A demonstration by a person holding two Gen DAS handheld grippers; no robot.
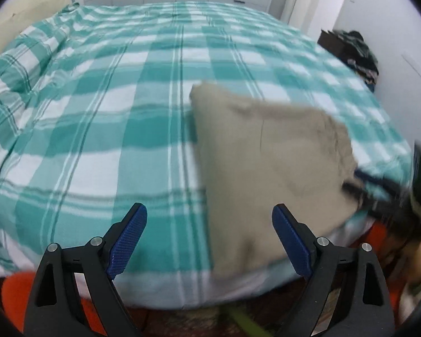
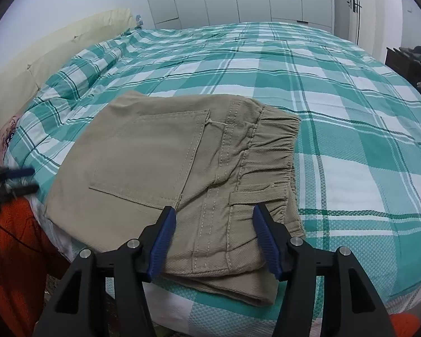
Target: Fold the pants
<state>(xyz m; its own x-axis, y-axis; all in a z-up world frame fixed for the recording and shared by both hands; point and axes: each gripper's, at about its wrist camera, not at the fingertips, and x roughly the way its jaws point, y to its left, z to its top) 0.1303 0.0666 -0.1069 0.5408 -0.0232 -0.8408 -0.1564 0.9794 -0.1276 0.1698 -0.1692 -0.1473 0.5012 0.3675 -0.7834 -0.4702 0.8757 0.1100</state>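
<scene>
Pants (image 2: 182, 174) lie folded into a compact tan stack at the near edge of the bed (image 2: 350, 129), back pocket and gathered waistband facing up, the lower layers showing at the front corner. From where I stand the fold looks all but done, so I take the step in hand to be the release and withdrawal. The right claw (image 2: 214, 241) hovers low over the near edge of the stack, its blue pads parted with cloth showing between them; I can't see either pad pinching fabric, so I judge it has nothing in its hold. The left claw (image 1: 209, 241) stands wide apart and empty, off to the left of the stack above the checked cover. To finish well, I'd say the right claw should lift straight off rather than drag back, since a snagged layer would pull the top panel askew. Lifting clear of the waistband's loose belt loop matters too. A light press on the front corner might settle the layers.
</scene>
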